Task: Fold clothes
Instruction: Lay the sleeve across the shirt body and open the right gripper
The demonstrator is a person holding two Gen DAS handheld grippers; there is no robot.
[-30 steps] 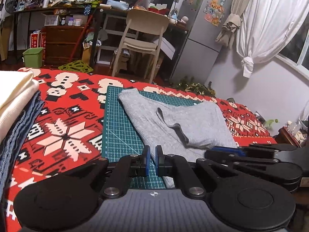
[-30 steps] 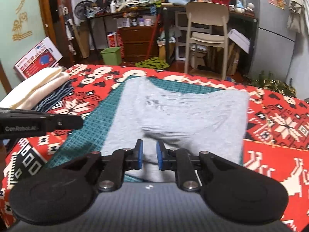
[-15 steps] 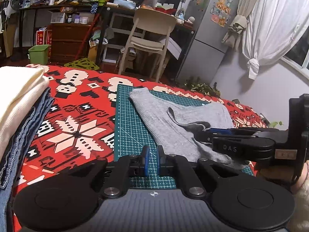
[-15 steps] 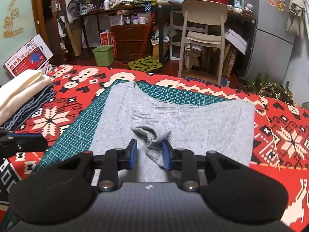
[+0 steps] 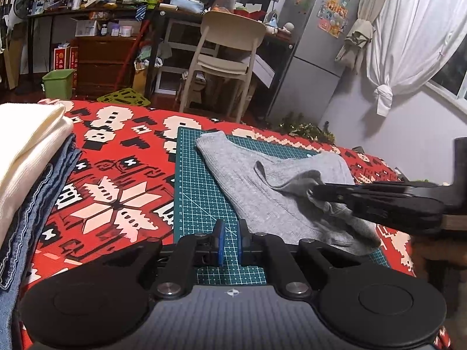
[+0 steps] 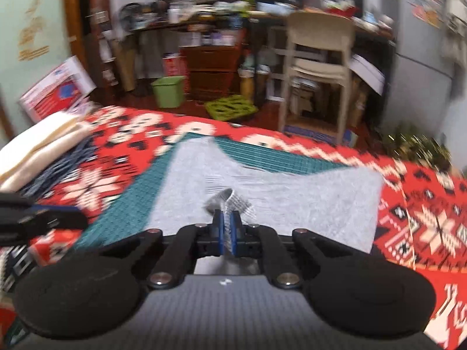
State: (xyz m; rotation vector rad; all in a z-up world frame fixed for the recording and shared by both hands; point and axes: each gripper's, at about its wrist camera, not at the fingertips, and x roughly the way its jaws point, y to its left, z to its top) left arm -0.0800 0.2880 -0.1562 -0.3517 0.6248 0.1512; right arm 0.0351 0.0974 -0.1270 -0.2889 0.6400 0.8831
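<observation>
The right tongs [image 6: 226, 230] pinch a raised fold of the grey garment [image 5: 280, 192], which lies on the green cutting mat [image 5: 198, 192] over the red patterned surface [image 5: 116, 180]. The left tongs [image 5: 230, 243], slightly parted and empty, hover above the mat's near edge.

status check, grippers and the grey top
Right gripper shut on grey top, fold pinched. Left gripper open, empty, over mat. Nothing in the way.
</observation>
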